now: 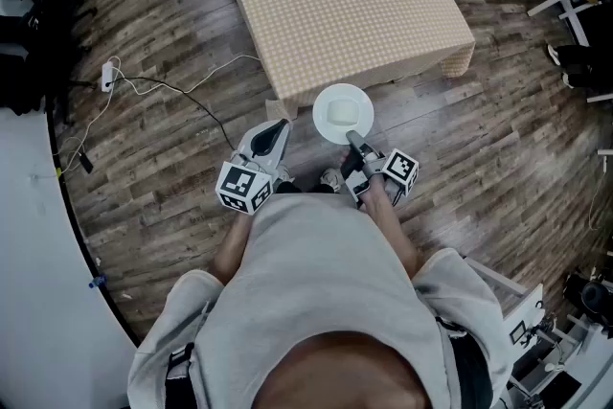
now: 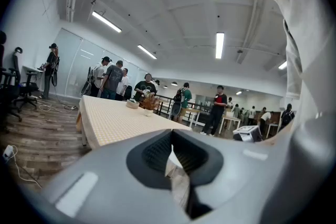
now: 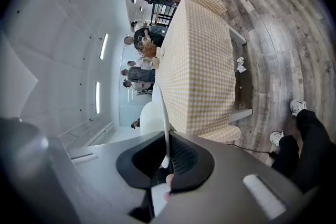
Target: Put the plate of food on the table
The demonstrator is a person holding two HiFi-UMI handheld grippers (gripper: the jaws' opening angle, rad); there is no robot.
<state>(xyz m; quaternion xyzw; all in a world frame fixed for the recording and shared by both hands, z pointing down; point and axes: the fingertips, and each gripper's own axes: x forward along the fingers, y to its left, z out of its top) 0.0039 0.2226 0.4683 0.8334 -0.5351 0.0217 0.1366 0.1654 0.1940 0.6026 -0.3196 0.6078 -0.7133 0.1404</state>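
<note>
Plate (image 1: 327, 101), round, white, pale food (image 1: 342, 113), rim in right gripper (image 1: 352, 142)

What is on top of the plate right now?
A pale, whitish piece of food sits on the plate; the surface under it is covered. The right tongs grip its rim.

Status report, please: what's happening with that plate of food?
Right hand-held gripper shut on plate rim. Left hand-held gripper shut, empty. Plate held at near edge of table, not set down. Nothing in the way.
</note>
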